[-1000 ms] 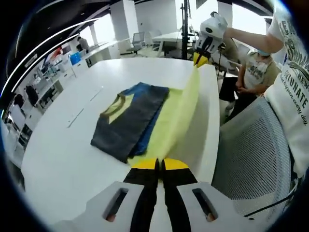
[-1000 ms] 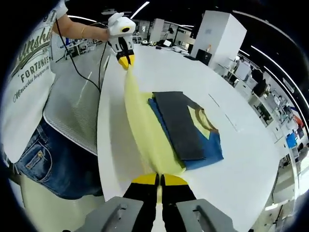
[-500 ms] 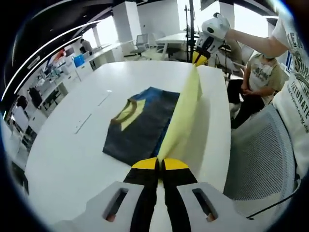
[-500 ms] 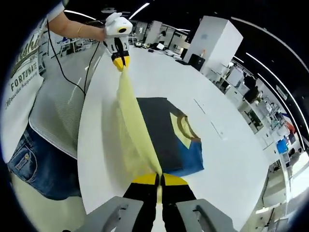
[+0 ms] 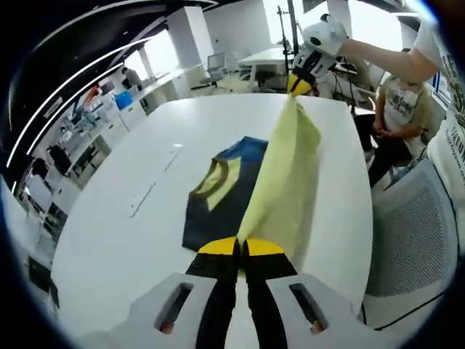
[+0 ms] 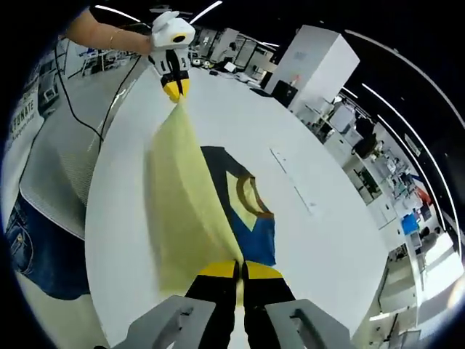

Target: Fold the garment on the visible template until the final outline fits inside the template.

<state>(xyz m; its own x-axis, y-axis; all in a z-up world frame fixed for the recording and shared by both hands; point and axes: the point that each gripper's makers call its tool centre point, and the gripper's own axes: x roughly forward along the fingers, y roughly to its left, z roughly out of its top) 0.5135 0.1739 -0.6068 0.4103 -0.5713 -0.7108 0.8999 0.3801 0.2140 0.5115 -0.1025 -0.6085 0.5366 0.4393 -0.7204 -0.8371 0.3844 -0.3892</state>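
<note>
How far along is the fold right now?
Done: one dark grey side of the blue-and-yellow garment already lies folded over. In hand: the left gripper and right gripper each pinch the pale yellow part, held lifted and stretched above the white table. Left: lay it down and finish. No template outline is discernible.

a big white table [image 5: 131, 240] carried the things. its top was smooth and shiny, with rounded corners. a folded garment [image 5: 218, 196] lay flat on it, closer to the edge where the person stood than to the middle. it was blue and dark grey, with a yellow patch and a brown neck band. a yellow part [image 5: 280, 185] of it rose up off the tabletop along that same edge. a thin pale strip [image 5: 154, 190] lay on the top too, a little way from the garment, toward the opposite edge.
</note>
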